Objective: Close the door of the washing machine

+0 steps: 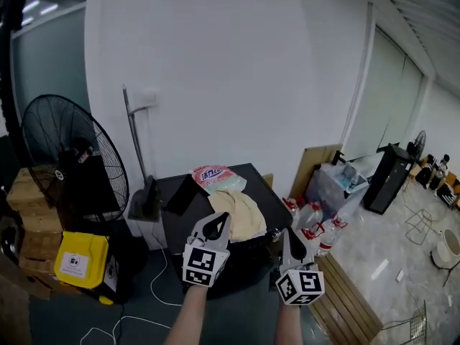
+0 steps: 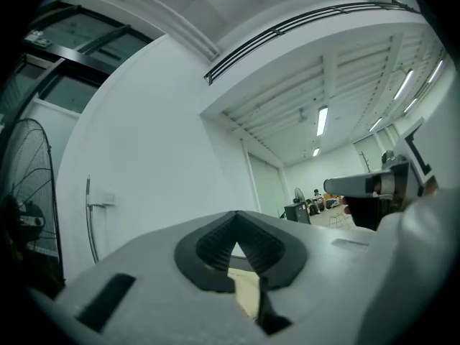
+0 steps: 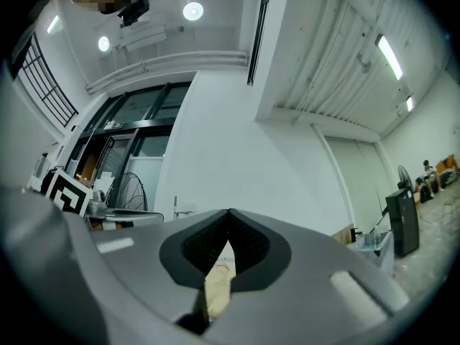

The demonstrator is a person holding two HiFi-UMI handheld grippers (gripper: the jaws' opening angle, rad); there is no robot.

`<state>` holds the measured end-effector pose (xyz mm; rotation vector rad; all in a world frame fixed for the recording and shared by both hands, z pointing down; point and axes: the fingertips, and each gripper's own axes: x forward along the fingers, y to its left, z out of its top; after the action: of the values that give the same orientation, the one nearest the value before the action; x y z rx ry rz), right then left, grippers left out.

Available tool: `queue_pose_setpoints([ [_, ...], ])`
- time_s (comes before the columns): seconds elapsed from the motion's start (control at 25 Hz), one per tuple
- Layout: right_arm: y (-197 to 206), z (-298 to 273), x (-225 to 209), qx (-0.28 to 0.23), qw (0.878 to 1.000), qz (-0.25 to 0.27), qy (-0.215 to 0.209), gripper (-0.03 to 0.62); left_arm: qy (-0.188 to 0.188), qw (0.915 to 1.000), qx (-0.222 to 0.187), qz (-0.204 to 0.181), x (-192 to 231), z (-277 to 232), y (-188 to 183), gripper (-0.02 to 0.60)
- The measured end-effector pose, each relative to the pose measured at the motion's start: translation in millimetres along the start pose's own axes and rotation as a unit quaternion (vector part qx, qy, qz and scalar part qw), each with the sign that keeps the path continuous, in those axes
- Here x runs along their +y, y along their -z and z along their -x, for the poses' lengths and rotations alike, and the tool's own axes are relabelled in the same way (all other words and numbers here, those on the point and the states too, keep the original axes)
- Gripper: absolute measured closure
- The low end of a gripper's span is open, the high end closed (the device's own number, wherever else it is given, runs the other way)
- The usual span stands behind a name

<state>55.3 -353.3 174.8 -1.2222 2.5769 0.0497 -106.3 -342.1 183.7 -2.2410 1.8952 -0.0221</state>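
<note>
Plainly — left gripper [image 1: 218, 221], right gripper [image 1: 287, 237] closed.

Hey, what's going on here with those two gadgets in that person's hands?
A person holds tongs in each hand, in front of a black cabinet. The left tongs and the right tongs are both shut and empty, touching nothing. A beige cloth and a pink packet lie on the cabinet, and a fan stands to its left. No washing-machine door shows, so I can't tell whether it is closed.
</note>
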Motion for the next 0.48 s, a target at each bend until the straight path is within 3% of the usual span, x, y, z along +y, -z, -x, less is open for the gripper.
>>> queue_pose_setpoints([
  [0.48,7.9,0.6,6.7,0.020,1.000,0.009,-0.002,0.582,0.008,0.9999,0.004,0.009,-2.4,4.1,1.9,0.581],
])
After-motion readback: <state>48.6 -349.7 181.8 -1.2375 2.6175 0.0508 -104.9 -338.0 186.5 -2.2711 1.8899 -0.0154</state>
